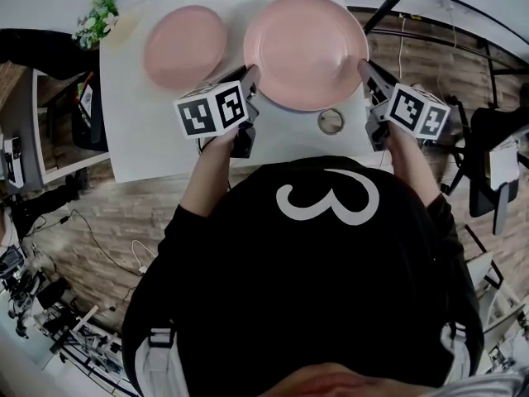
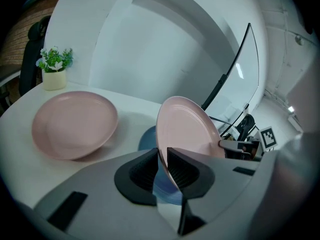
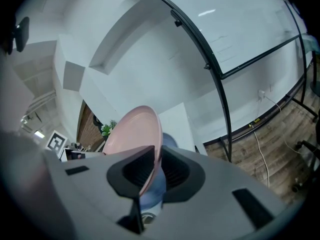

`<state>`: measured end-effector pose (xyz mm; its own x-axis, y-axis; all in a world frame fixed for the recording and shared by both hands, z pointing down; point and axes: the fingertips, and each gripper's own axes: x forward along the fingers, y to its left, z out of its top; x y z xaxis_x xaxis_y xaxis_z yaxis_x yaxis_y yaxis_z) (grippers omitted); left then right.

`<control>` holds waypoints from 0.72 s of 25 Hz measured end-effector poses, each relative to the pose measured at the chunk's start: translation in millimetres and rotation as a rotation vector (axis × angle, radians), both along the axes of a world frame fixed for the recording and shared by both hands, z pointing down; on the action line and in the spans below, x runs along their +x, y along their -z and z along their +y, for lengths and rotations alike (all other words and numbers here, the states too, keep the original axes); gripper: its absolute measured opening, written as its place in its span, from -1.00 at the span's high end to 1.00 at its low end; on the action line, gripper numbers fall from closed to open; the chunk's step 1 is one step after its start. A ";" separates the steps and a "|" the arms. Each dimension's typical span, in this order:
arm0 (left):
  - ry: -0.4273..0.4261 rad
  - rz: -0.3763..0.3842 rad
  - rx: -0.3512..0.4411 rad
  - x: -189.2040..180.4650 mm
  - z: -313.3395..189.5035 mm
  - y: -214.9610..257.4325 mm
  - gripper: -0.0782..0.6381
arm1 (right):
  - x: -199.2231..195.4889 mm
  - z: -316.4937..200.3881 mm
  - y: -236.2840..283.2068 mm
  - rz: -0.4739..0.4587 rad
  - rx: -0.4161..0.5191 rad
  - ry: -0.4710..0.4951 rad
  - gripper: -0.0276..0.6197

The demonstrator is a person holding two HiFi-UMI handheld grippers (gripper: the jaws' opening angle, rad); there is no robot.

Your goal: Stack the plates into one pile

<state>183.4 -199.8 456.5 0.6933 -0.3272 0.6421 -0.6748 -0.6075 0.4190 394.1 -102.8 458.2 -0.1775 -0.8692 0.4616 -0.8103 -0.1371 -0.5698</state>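
- The left tool [image 1: 248,79] [image 2: 162,166] is pinching the near-left rim of the large pink plate [image 1: 306,48] [image 2: 186,128]; its ribbed pads sit close together with the rim between them.
- The right tool [image 1: 364,69] [image 3: 155,168] grips the opposite rim of the same plate [image 3: 133,132] in the same way, so the plate hangs between the two tools.
- A blue plate [image 2: 146,140] [image 3: 169,140] lies on the white counter [image 1: 132,131] directly under the held plate. I cannot tell whether the two are touching yet.
- A second pink plate [image 1: 183,46] [image 2: 75,124] lies flat on the counter on its own, to the left and apart from the other two.
- My judgement of progress: the pile is roughly half built. The held plate has to settle on the blue one and be let go, and the lone pink plate still has to join the pile.
- Writing: the only thing I can read is a large white "3" [image 1: 326,201] on the person's black shirt. The cubes on the tools show square black-and-white markers and no words, and the plates carry no visible brand or label.
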 end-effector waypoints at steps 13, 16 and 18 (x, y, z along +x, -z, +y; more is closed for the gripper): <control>0.010 -0.048 -0.064 -1.6 -0.7 -32.8 0.59 | -0.9 -4.2 -33.3 -0.012 -0.062 0.027 0.75; 0.010 -0.052 -0.071 -3.2 3.5 -38.9 0.59 | -2.3 -1.3 -37.5 0.007 -0.070 0.029 0.75; 0.010 -0.056 -0.073 -7.4 4.0 -43.2 0.59 | -6.9 -1.0 -41.1 0.021 -0.080 0.040 0.75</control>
